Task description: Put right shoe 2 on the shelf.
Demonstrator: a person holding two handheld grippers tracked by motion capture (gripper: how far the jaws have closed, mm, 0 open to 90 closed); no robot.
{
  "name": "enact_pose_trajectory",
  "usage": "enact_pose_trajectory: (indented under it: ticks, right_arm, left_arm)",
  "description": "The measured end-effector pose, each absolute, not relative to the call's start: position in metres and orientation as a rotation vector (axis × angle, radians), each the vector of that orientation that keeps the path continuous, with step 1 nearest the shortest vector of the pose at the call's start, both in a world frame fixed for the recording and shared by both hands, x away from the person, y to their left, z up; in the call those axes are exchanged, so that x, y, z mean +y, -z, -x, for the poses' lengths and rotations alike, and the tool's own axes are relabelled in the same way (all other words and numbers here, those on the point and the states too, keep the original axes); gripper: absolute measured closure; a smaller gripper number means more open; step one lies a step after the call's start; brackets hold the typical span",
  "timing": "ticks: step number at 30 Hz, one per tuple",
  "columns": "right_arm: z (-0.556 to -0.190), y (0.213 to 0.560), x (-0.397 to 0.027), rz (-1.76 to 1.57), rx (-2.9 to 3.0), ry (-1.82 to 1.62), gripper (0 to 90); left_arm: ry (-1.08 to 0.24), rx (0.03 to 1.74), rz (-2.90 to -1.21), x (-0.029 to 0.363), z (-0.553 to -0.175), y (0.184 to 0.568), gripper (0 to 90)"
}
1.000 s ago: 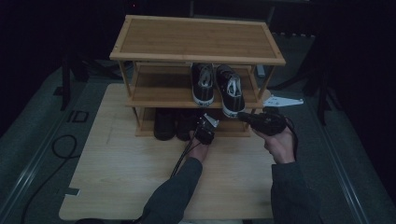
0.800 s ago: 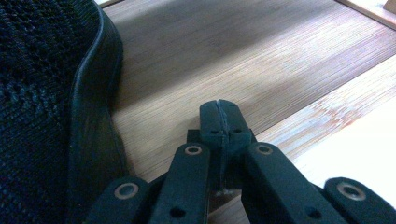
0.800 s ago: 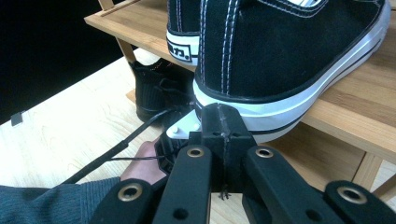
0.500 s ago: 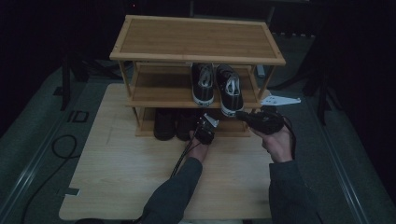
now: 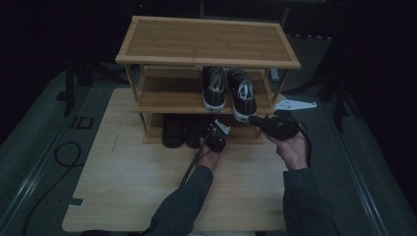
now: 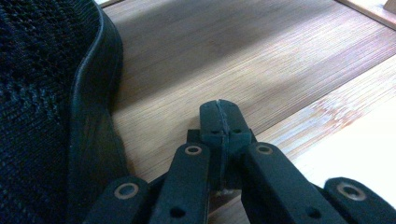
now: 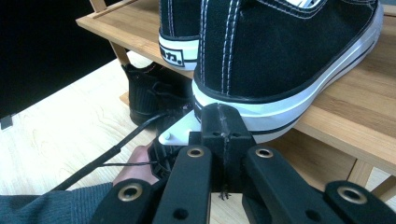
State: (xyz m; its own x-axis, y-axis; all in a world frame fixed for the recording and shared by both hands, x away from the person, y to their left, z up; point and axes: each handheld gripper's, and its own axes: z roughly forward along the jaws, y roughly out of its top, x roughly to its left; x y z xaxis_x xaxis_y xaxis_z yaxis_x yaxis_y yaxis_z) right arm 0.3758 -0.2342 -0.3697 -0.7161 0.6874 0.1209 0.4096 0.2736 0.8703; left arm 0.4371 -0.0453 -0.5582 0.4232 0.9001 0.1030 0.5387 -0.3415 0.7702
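A pair of black sneakers with white soles (image 5: 214, 89) stands on the middle shelf of a wooden shoe rack (image 5: 209, 40). My right gripper (image 5: 254, 119) is shut and empty, its tip right at the white sole of the right-hand sneaker (image 7: 280, 56); whether it touches, I cannot tell. Two dark shoes (image 5: 173, 131) sit on the bottom shelf. My left gripper (image 5: 212, 129) is shut and empty, low at the bottom shelf beside a black mesh shoe (image 6: 46, 102). In the right gripper view the jaw tips (image 7: 222, 122) meet, as do the left gripper's (image 6: 219, 116).
The rack stands on a light wooden board (image 5: 128, 182) over a grey floor. A cable (image 5: 59, 157) loops at the left. The rack's top shelf is bare. A grey plate (image 5: 295, 104) lies right of the rack. Dark stands flank the rack.
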Motion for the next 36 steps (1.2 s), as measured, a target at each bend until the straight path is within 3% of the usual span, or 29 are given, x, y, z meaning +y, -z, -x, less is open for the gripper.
enact_pose_trajectory:
  ticks: [36]
  right_arm:
    - [-0.3811,0.3684,-0.2284,-1.010,2.257,-1.408,90.0]
  left_arm:
    - [-0.702,1.213,-2.016,-0.0454,-0.4371,0.5583,90.0]
